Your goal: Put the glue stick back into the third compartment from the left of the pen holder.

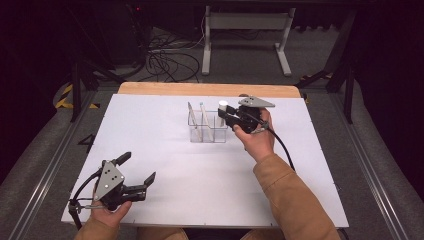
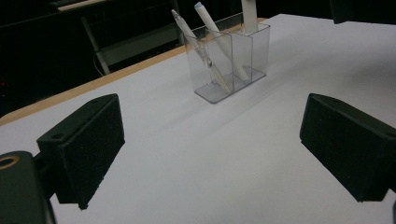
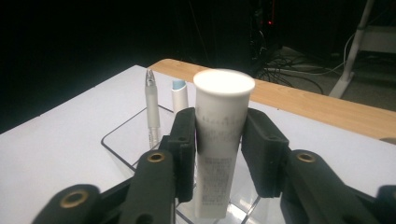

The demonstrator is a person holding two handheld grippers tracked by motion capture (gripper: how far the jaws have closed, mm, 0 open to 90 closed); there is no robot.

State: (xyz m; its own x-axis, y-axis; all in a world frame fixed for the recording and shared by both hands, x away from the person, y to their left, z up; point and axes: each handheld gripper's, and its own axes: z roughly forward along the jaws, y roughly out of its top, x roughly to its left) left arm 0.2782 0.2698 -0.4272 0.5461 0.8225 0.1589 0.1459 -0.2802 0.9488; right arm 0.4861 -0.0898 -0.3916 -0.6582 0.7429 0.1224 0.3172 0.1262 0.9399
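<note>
A clear plastic organizer (image 1: 207, 127) (image 2: 231, 56) (image 3: 126, 151) with compartments stands at the middle of the white table. A pen (image 1: 191, 117) (image 2: 194, 39) (image 3: 152, 107) and a white stick with a blue tip (image 1: 204, 116) (image 2: 219, 37) (image 3: 179, 93) lean in it. My right gripper (image 1: 226, 119) (image 3: 219, 140) is shut on a white tube (image 1: 223, 106) (image 3: 222, 135) (image 2: 249, 14) that stands upright in the organizer's right compartment. My left gripper (image 1: 137, 170) (image 2: 210, 154) rests open near the table's front left, pointing toward the organizer.
The white mat (image 1: 165, 150) has a wooden table edge (image 1: 200, 89) behind it. Beyond stand a white desk frame (image 1: 245, 35) and cables (image 1: 167, 62) on the floor. Dark stands flank the table.
</note>
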